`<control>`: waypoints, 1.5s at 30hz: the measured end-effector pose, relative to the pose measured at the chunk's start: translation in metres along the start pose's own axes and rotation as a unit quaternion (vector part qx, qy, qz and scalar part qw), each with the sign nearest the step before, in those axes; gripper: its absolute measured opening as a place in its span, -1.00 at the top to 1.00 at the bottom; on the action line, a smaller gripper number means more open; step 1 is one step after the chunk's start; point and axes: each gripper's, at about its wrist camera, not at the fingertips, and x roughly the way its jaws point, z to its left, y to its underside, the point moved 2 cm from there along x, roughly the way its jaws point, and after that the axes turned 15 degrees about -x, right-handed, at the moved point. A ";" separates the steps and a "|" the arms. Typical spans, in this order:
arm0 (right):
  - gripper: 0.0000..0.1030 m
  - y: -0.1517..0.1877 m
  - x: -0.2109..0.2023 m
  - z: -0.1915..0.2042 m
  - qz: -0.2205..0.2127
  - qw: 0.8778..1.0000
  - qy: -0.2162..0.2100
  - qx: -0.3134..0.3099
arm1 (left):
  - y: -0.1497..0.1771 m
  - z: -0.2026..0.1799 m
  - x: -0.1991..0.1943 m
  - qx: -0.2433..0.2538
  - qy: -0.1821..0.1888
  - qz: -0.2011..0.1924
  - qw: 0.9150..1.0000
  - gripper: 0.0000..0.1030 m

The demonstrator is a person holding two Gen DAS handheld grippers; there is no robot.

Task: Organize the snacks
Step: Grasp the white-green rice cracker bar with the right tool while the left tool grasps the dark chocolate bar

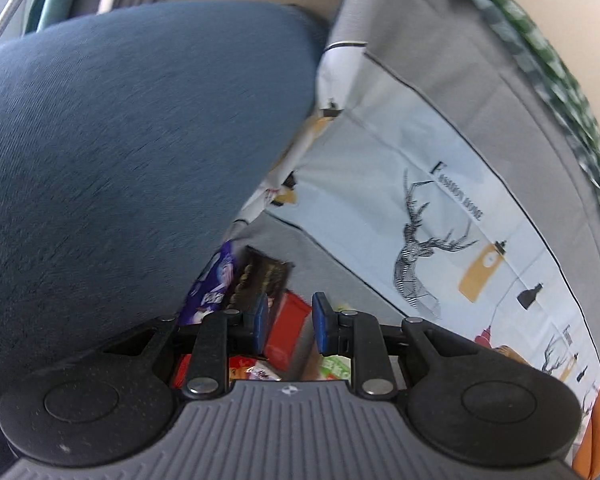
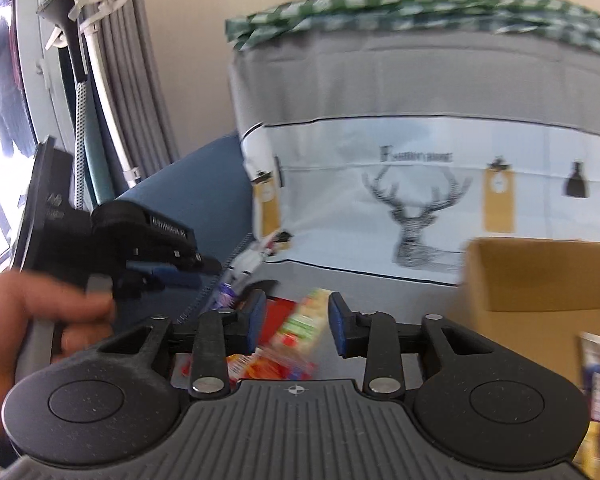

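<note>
1. Snacks [image 1: 288, 344] lie in a small pile on the grey cloth [image 1: 332, 280], in the corner where the blue cushion [image 1: 120, 140] meets the deer cloth [image 1: 420, 220].
2. I can see a red pack [image 1: 290, 320], a purple pack [image 1: 216, 280] and a dark bar [image 1: 260, 276] in the left view. In the right view a green and yellow pack [image 2: 304, 320] is blurry.
3. They look light, thin and crinkly. The wrappers are likely shiny and slippery, and what is inside may crush.
4. I think it is best to pinch one pack at a flat edge or across its narrow middle, and squeeze softly.
5. The left hand-held gripper [image 1: 288, 322] has its pads apart, with nothing between them, just above the red pack.
6. The right hand-held gripper [image 2: 296, 326] is apart too. The green and yellow pack shows in the gap, but I cannot tell if it touches.
7. A brown box [image 2: 540, 280] sits near the pile, by the deer cloth.
</note>
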 end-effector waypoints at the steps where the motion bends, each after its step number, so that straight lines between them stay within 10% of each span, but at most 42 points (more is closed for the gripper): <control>1: 0.05 -0.003 0.015 0.006 0.008 1.000 0.000 0.006 | 0.000 0.001 0.002 -0.003 -0.003 0.003 1.000 0.51; 7: -0.52 0.004 0.101 0.021 0.091 0.995 0.029 0.041 | -0.003 0.001 0.007 -0.016 -0.007 0.007 1.000 0.51; 14: -0.50 0.031 0.168 0.026 0.167 0.984 0.054 0.028 | 0.000 -0.004 0.018 -0.016 -0.022 0.015 1.000 0.51; 16: -0.16 0.036 0.175 0.025 0.177 0.982 0.054 0.022 | 0.001 -0.006 0.022 -0.012 -0.025 0.017 0.999 0.50; 18: 0.23 0.038 0.176 0.023 0.179 0.983 0.045 0.021 | 0.001 -0.006 0.024 -0.012 -0.025 0.020 0.999 0.49; 33: 0.25 0.062 0.063 0.021 0.191 0.981 0.024 -0.014 | 0.009 -0.013 0.032 0.054 -0.062 0.017 0.996 0.37; 45: 0.23 0.090 0.080 0.019 0.212 0.977 0.019 -0.018 | 0.039 -0.036 0.074 0.205 -0.158 0.003 0.966 -0.19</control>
